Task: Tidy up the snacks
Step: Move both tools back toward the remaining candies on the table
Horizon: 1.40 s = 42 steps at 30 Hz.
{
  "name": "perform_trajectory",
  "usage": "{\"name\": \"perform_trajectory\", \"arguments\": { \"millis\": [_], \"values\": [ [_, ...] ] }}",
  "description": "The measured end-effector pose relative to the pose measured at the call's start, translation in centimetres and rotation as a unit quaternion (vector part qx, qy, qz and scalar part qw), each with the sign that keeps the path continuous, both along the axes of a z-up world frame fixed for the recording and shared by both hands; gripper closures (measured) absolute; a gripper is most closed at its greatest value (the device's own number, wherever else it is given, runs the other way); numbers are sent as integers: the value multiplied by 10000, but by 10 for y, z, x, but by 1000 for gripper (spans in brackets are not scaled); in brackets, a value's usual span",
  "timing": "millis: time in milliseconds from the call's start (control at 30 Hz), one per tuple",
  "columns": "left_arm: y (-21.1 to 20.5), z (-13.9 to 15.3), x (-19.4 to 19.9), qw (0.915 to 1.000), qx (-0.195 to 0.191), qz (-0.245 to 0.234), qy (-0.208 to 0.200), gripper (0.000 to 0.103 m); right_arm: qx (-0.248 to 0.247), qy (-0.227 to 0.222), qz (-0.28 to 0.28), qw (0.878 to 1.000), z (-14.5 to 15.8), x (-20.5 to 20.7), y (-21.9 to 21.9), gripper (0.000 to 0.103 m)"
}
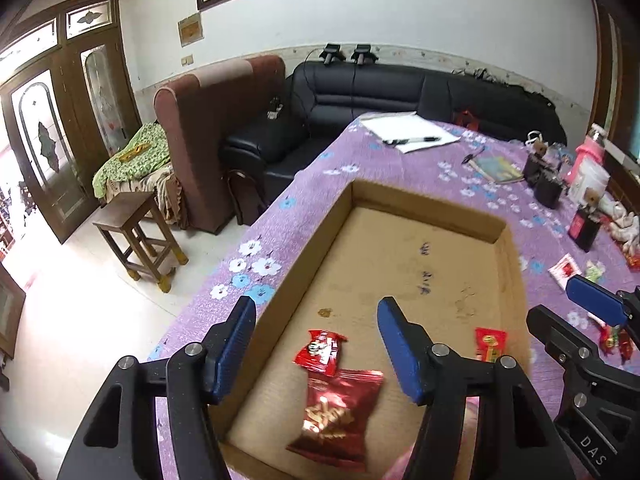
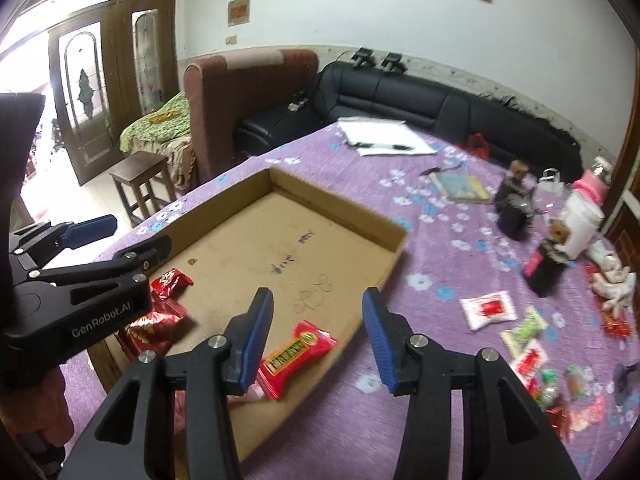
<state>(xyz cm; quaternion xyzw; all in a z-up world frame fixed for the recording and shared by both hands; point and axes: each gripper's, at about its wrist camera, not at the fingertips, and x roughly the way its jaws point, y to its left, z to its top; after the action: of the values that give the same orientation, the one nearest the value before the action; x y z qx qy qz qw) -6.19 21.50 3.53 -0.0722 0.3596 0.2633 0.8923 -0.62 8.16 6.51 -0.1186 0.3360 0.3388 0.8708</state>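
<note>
Hovered above cardboard tray (image 1: 416, 216) holding three red snack packets: left tool (image 1: 316, 344) and right tool (image 2: 318, 330), both released, empty.

daylight from doorway (image 1: 24, 128) | blown-out glare | fisheye edges | slight blur

The big red packet (image 1: 335, 412) is smeared with blur, so its print is unreadable. In the right view the left gripper (image 2: 100, 240) covers most of it. The red bar (image 2: 295, 356) has its 7 o'clock end behind a finger (image 2: 252, 344). The snack pile (image 2: 560, 384) at 4 o'clock is too blurry to sort out.
</note>
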Motion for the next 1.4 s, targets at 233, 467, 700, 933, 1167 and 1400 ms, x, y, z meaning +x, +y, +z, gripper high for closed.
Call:
{"name": "perform_trajectory", "arguments": {
  "millis": [233,467,700,933,1167,1400],
  "values": [
    [-46,25,-15,9989,164,-89,-419,23,-152,-400,-587,9974,16,-20,-43,50],
    [-98,39,-15,9971,270,-492,-513,23,-138,-714,-1192,9902,33,-33,-99,45],
    [-145,51,-13,9938,479,-839,-552,23,-18,-802,-1539,9848,43,-37,-146,43],
    [-174,62,-13,9911,702,-978,-563,23,116,-781,-1747,9814,45,-40,-179,43],
    [-190,66,-12,9895,781,-1075,-565,20,184,-761,-1880,9790,45,-39,-199,43],
    [-203,64,-5,9886,798,-1165,-526,18,173,-657,-2037,9767,36,-33,-220,42]
  ]
}}
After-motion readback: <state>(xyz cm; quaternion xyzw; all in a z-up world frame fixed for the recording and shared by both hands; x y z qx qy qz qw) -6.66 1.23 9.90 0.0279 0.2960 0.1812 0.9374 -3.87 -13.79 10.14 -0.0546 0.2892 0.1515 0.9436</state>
